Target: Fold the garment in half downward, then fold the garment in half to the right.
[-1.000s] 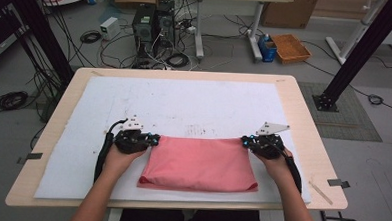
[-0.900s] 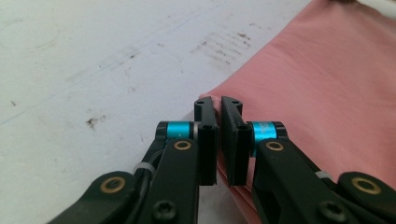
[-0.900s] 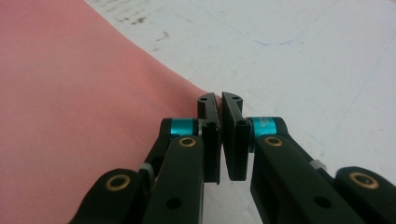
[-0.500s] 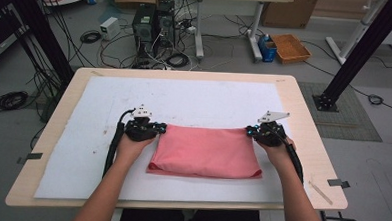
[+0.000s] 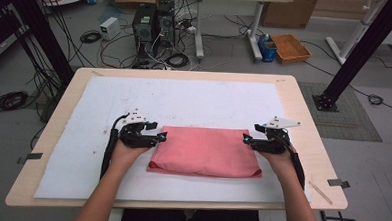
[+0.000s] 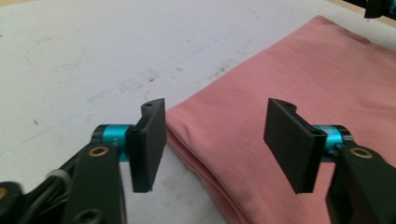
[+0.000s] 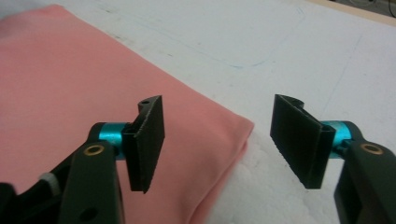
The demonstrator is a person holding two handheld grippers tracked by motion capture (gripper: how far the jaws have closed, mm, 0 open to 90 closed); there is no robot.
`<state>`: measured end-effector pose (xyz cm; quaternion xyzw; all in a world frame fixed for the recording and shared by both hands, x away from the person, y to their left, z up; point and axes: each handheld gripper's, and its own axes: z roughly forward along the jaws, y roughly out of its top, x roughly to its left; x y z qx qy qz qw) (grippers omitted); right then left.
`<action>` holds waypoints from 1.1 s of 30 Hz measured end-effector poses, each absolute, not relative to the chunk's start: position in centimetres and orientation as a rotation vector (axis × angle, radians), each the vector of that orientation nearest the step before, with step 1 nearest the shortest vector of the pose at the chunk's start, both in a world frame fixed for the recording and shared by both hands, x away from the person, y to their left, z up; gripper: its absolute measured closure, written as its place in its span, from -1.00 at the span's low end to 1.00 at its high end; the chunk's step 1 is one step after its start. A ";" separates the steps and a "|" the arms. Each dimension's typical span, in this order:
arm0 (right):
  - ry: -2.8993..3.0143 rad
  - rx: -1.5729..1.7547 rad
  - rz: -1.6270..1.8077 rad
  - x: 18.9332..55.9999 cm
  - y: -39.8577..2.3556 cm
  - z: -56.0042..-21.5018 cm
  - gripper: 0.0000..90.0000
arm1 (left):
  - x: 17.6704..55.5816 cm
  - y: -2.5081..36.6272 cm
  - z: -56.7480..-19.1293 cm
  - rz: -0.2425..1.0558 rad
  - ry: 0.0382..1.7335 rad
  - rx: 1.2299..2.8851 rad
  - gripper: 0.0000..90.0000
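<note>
- White mat (image 5: pixel 194 103) on table: pink cloth (image 5: pixel 205 151) lies folded at lower centre of the frame.
- I see left gripper (image 5: pixel 159 137) and right gripper (image 5: pixel 246 139) just released, jaws empty at its far corners.
- Fold looks finished; perhaps one more remains.

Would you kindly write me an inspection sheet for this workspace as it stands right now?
Surface: light wooden table covered by a white mat with faint marks.
Job's things: folded pink cloth lying flat on the mat, layered edges showing at its left end.
Clutter: thin wooden stick at the table's right front corner; tape pieces at the edges.
Grippers: left hand-held gripper at the cloth's left end and right hand-held gripper at its right end; jaws have just been opening, nothing pinched.
Cables: black cable trailing from the left gripper along the forearm.
Surroundings: computer towers, tangled floor cables, orange tray, black frame posts.
</note>
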<state>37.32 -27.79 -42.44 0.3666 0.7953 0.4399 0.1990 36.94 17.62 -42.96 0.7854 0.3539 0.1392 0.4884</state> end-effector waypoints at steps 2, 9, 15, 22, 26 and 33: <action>2.235 1.005 1.268 36.6 -27.8 -42.5 -0.31 | 36.3 17.9 -42.8 0.318 0.835 1.906 -0.20; 2.278 0.959 1.337 35.0 -28.3 -42.4 -0.52 | 33.5 18.7 -42.1 0.281 0.803 1.863 -0.43; 2.243 0.965 1.387 35.2 -28.9 -41.6 -0.54 | 32.6 19.0 -41.6 0.289 0.814 1.879 -0.52; 2.252 0.960 1.389 35.5 -28.2 -41.3 -0.54 | 32.0 18.8 -42.1 0.286 0.843 1.928 -0.52; 2.243 0.952 1.409 35.6 -28.0 -41.0 -0.54 | 31.5 18.7 -42.9 0.286 0.880 1.969 -0.52; 2.247 0.955 1.409 36.2 -27.4 -40.8 -0.54 | 30.7 17.9 -44.4 0.332 0.949 2.080 -0.47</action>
